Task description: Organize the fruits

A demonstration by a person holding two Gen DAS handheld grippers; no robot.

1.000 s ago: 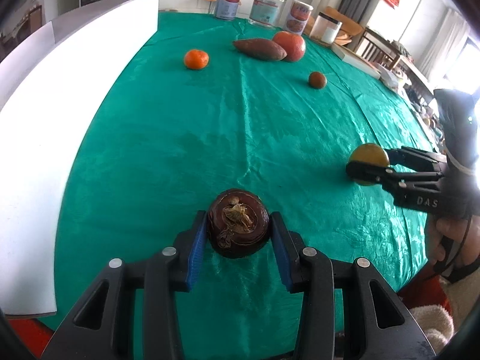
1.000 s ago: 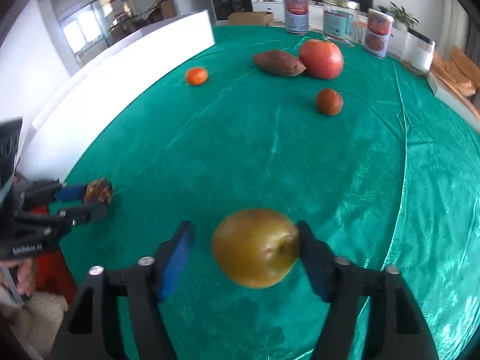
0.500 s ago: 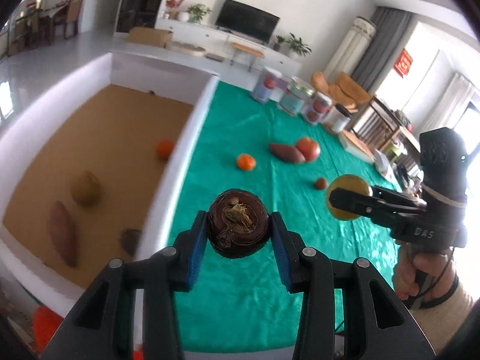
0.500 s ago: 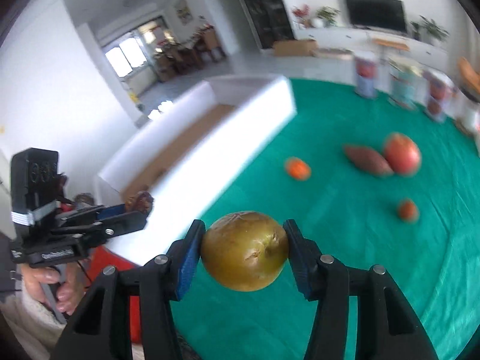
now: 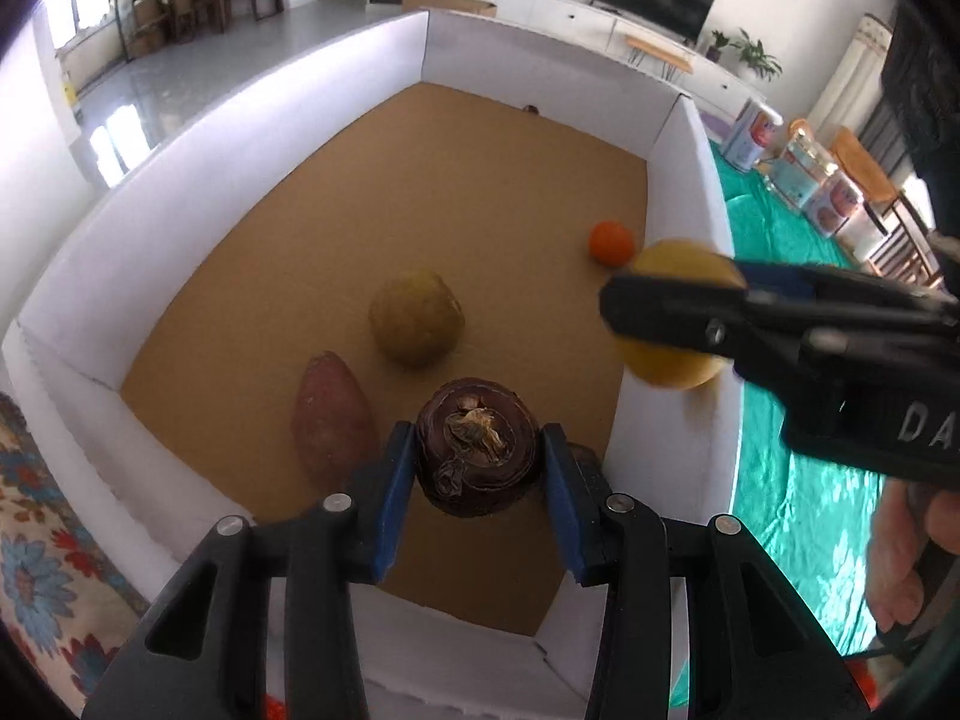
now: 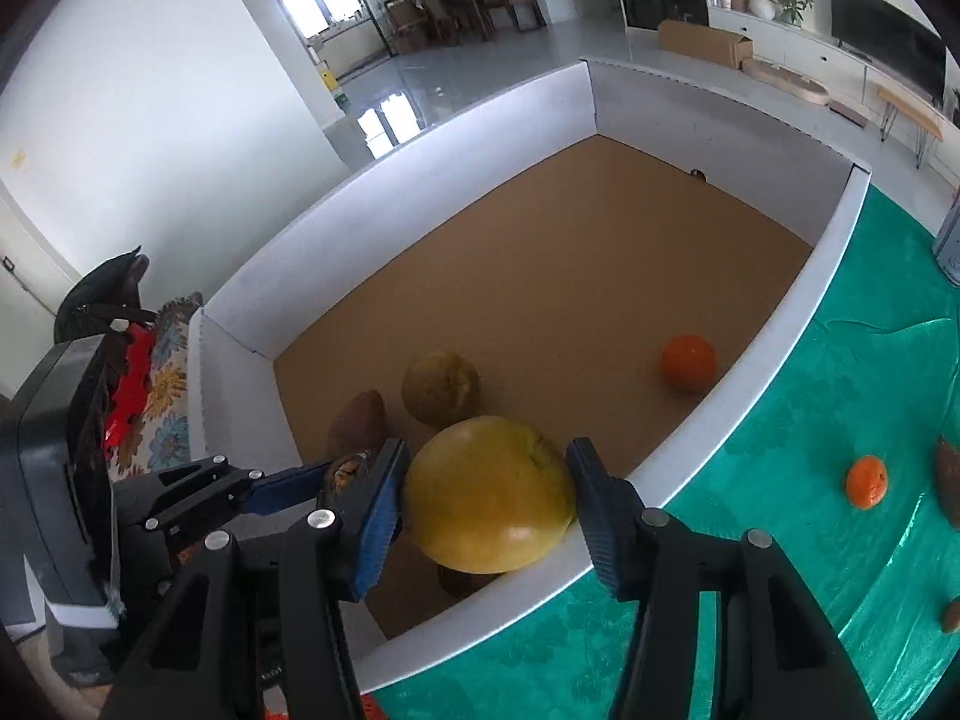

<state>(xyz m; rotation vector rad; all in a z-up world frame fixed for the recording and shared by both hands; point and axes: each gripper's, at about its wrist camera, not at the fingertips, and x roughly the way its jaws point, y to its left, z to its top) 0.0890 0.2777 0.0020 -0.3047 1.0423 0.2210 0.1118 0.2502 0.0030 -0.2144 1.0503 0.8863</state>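
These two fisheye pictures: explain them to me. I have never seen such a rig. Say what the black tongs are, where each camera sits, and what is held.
No robot here: a person holds one pair of tongs in each hand, and a camera on each looks forward along its two fingers.

The left-hand view shows the left tongs clamped on a dark brown round fruit, above a white box with a brown floor. The right-hand view shows the right tongs clamped on a yellow pear-like fruit over the box's near wall.

Lying in the box are a sweet potato, a dull yellow-green fruit and a small orange. Beside the box, on the green tablecloth, sits another orange.
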